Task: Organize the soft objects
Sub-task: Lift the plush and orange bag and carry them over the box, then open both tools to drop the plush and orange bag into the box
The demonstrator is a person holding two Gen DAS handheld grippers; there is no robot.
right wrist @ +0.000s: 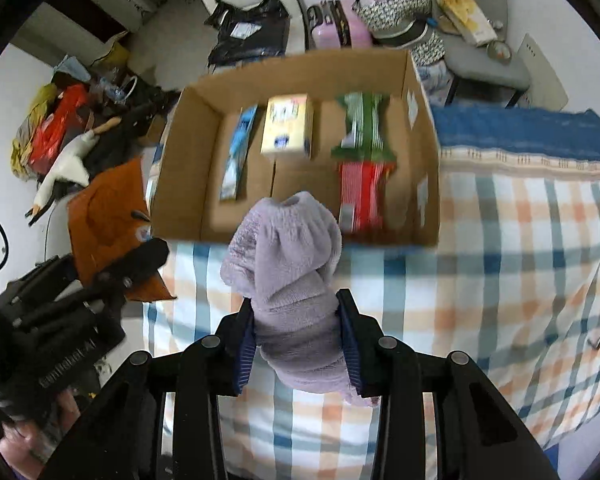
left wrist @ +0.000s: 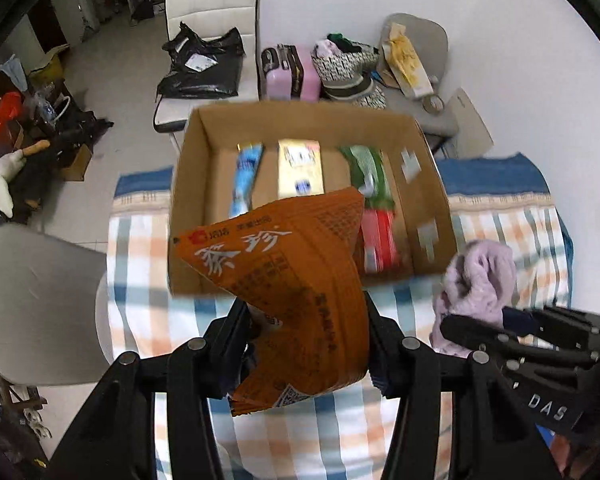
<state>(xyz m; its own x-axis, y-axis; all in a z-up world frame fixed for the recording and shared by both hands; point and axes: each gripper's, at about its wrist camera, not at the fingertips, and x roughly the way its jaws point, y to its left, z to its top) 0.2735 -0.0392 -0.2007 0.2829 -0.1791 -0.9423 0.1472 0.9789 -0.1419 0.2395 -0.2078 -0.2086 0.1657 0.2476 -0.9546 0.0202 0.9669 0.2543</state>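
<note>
Both grippers hang side by side above the near edge of the checked cloth [right wrist: 500, 240] on the table, each with something soft in its grip. The left gripper [left wrist: 306, 320] is clamped on a crumpled orange packet [left wrist: 300, 288] with white characters, which sticks up between the fingers and hides part of the cardboard box [left wrist: 420, 184] behind it. The right gripper [right wrist: 296, 320] squeezes a fluffy lilac sock [right wrist: 288, 264], rolled into a bundle that bulges above the blue pads [right wrist: 246, 348]. The open box sits on the cloth just beyond both loads, and in it lie a blue tube-like pack [right wrist: 238, 152], a yellow carton [right wrist: 288, 126], a green packet [right wrist: 364, 128] and a red packet [right wrist: 360, 196], side by side with bare cardboard between them. Beyond the table are a white chair [left wrist: 216, 12] holding a black plastic bag [left wrist: 200, 68], a pink suitcase [left wrist: 284, 76], and a grey chair [left wrist: 440, 120] piled with bags. A toy goose [right wrist: 66, 168] lies among the clutter on the floor to the left.
</note>
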